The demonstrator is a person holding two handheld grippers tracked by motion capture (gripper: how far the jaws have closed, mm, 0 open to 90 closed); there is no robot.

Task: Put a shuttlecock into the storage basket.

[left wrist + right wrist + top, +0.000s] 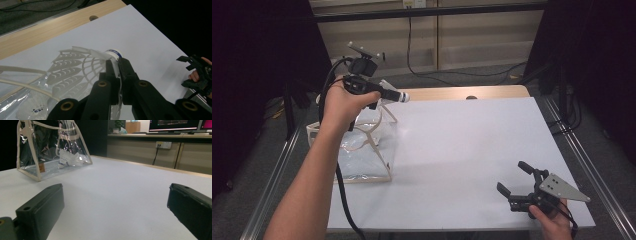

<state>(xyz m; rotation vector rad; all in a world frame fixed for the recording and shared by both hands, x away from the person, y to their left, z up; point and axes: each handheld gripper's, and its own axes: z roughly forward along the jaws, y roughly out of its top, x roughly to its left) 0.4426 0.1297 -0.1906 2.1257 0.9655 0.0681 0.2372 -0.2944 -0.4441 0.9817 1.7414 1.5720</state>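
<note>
A white shuttlecock (75, 67) with a blue-banded cork tip (404, 97) hangs in the air over the table's back left. My left gripper (116, 63) is shut on the edge of its feather skirt, just behind the cork; in the high view this left gripper (382, 93) is lifted above a clear bag (362, 150) with cream trim. The bag (50, 147) stands on the table, and another shuttlecock (67, 157) lies inside it. My right gripper (511, 176) rests near the front right corner, jaws wide open with nothing between them (115, 202).
The white tabletop (462, 150) stretches between the bag and the right gripper. A wooden strip (462, 92) with a round hole runs along its far edge. Metal rails flank the table, and cables lie on the floor behind.
</note>
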